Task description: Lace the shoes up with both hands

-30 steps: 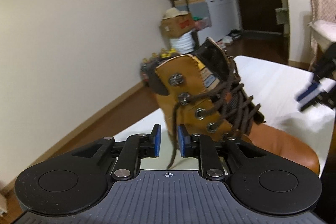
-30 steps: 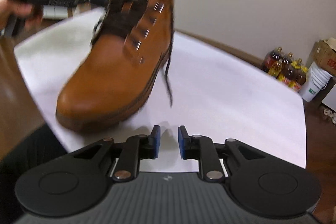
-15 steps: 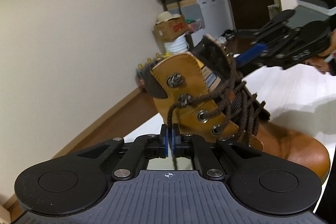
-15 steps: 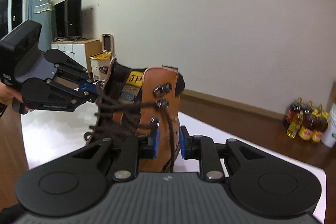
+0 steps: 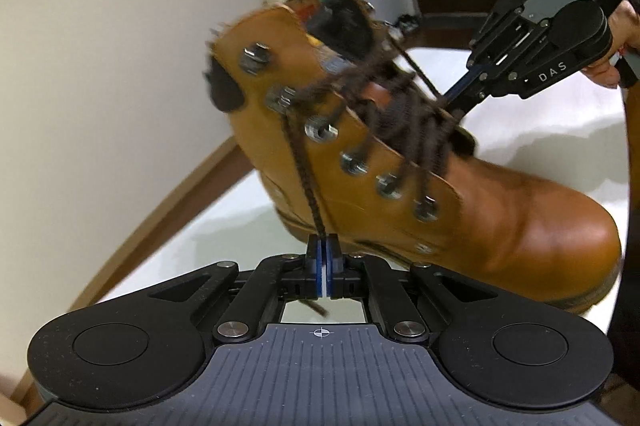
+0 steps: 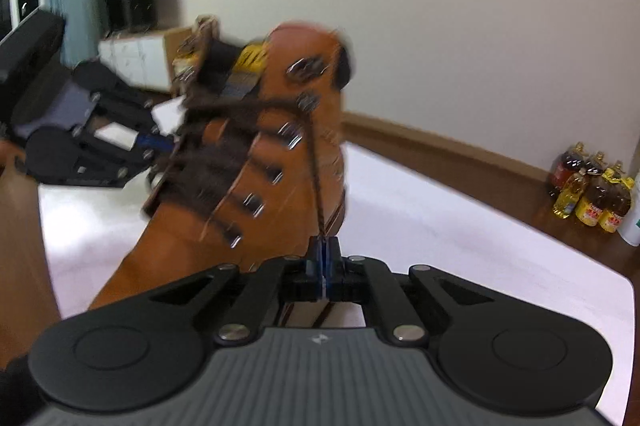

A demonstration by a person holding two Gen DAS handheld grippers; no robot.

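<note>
Left wrist view: left tool point(image 5: 322, 250) clenched on lace point(image 5: 304, 170); right tool point(image 6: 322, 252) likewise. Lace is soft, slips easily; boot point(image 5: 500, 218) stiff, tips. Pull evenly.

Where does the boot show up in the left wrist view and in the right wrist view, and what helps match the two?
Left wrist view: the boot fills the centre and right, toe at lower right.
Right wrist view: the boot stands centre-left, toe at lower left.
Shared landmark: the white table under it, also seen at.
</note>
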